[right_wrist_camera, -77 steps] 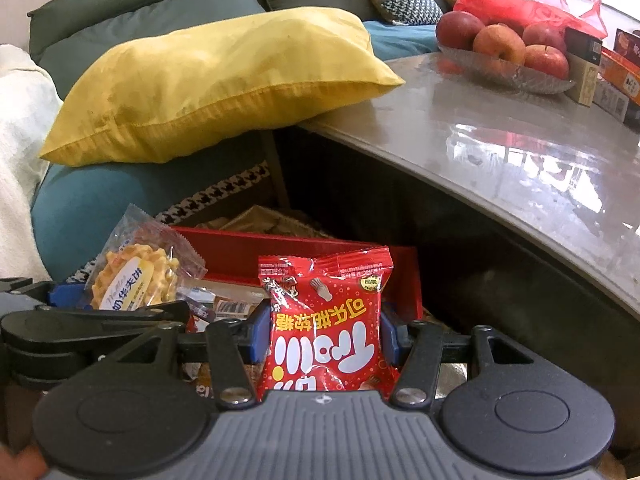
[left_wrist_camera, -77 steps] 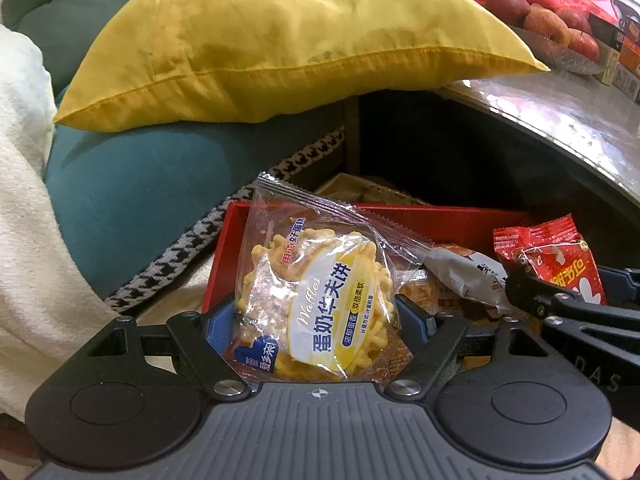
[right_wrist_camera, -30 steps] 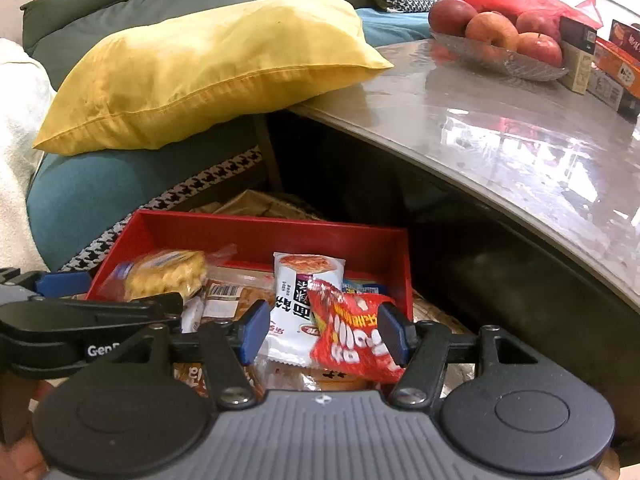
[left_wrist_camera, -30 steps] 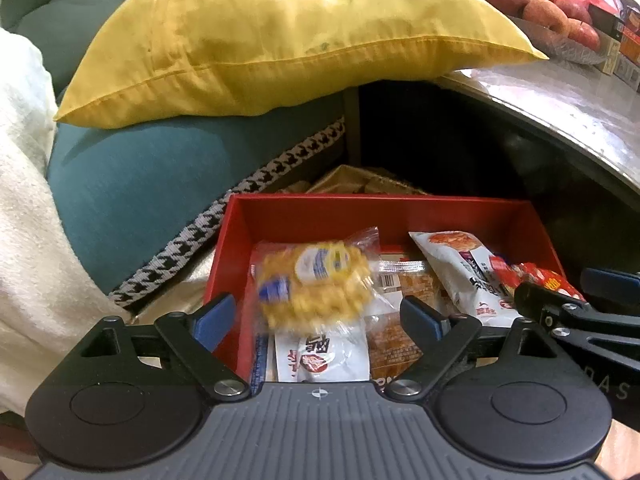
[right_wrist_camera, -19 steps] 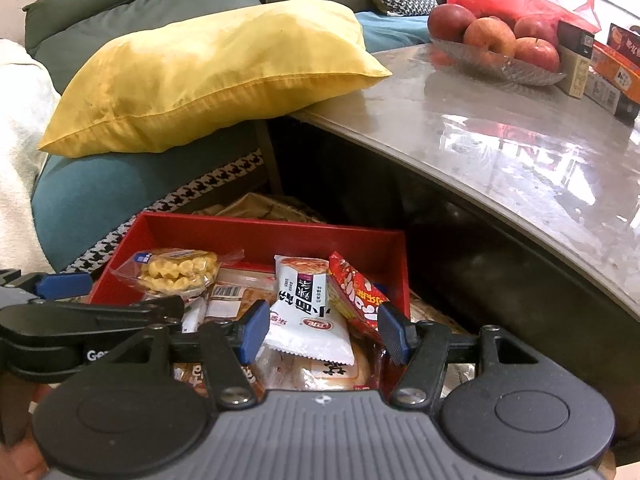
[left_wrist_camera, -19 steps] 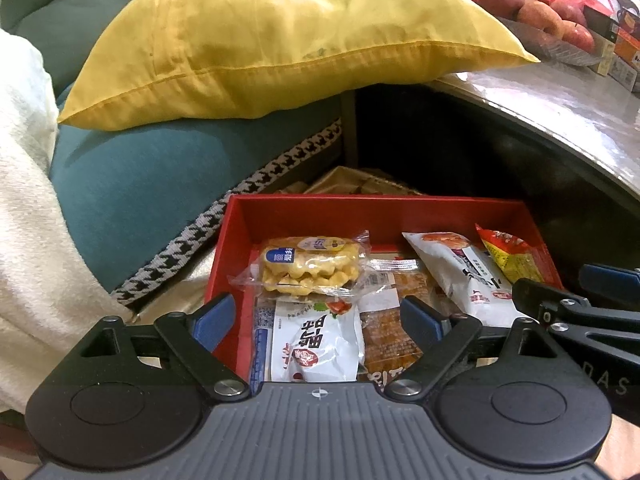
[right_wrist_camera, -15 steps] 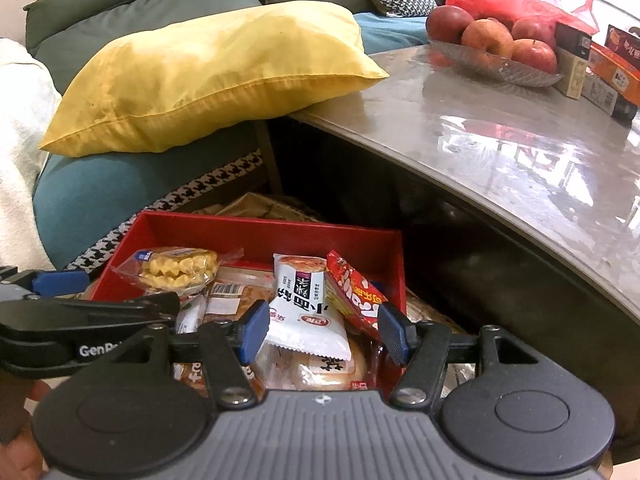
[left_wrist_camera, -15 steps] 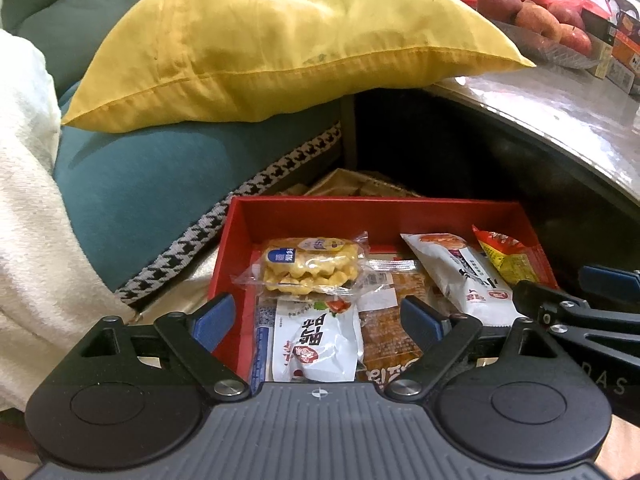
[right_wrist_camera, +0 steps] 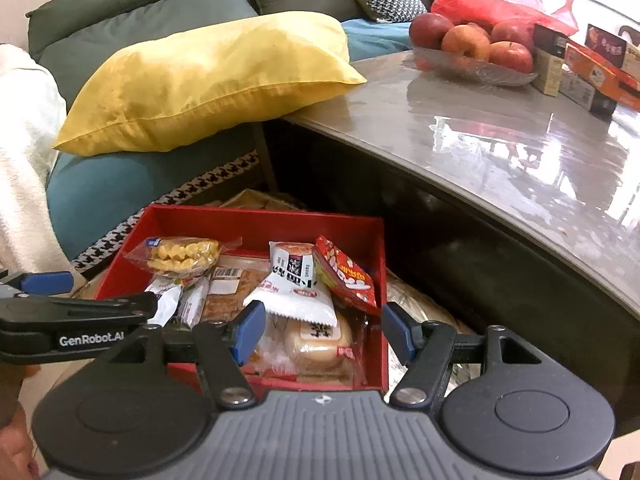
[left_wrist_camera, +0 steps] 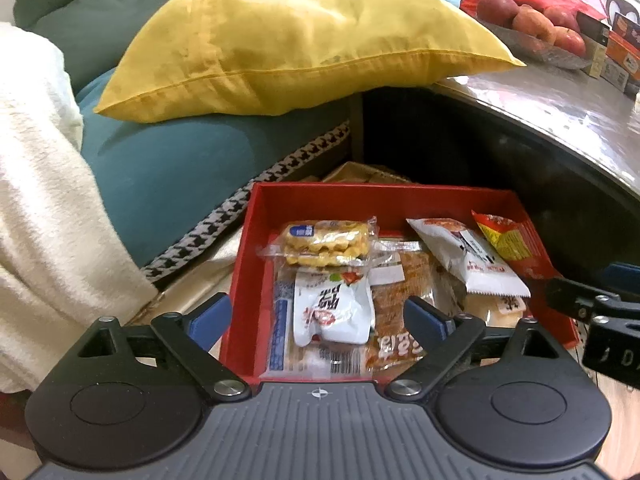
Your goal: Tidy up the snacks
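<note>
I'm hovering both tools over the red box, snacks lying inside: waffle pack, red candy bag. Left gripper and right gripper are opening, both carrying 0 items. Looks nearly done.

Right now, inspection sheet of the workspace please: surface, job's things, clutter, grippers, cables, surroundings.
Surface: glossy grey table top, mostly bare; the open red box sits lower, beside the sofa.
Job's things: clear-wrapped yellow waffle pack, white sachet and red candy packet lie in the box on other snacks.
Clutter: glass dish of red apples, red plastic bag, orange cartons on the table.
Grippers: left gripper and right gripper above the box, jaws opening, gripping nothing.
Cables: nothing seen.
Surroundings: yellow pillow, teal sofa seat, white fleece blanket.
</note>
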`<state>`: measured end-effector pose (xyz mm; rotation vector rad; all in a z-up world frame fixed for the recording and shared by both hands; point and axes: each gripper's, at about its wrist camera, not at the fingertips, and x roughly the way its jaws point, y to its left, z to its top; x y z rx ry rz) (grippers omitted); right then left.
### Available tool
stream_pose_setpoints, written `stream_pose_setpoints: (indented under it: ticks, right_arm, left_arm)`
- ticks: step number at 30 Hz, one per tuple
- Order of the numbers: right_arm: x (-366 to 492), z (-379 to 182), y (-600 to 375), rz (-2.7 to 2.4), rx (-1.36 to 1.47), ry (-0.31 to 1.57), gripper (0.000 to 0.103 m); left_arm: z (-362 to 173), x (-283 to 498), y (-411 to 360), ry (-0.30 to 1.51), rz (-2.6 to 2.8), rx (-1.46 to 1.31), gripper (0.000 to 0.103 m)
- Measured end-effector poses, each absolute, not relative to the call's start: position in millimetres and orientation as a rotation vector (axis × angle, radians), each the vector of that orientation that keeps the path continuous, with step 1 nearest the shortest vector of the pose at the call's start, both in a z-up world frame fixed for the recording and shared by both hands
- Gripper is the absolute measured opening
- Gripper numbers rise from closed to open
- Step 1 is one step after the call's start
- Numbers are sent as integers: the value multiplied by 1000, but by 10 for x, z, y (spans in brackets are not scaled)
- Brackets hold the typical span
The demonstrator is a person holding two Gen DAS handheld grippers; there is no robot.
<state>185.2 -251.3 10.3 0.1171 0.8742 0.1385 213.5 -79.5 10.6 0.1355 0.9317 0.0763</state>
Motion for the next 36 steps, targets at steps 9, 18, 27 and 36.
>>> stream_pose_setpoints:
  ticks: [9, 18, 27, 36]
  right_arm:
    - [1567, 186, -2534, 127, 136, 866, 61]
    - [1284, 160, -2511, 120, 150, 898, 62]
    - [998, 180, -2496, 124, 162, 907, 63]
    - [758, 246, -2514, 127, 177, 893, 63]
  left_arm:
    - [164, 1836, -798, 924, 58, 125, 99]
    - [134, 1562, -798, 936, 47, 121, 99]
    - [124, 1286, -780, 949, 34, 118, 99]
    - [159, 1037, -799, 944, 20, 112, 100]
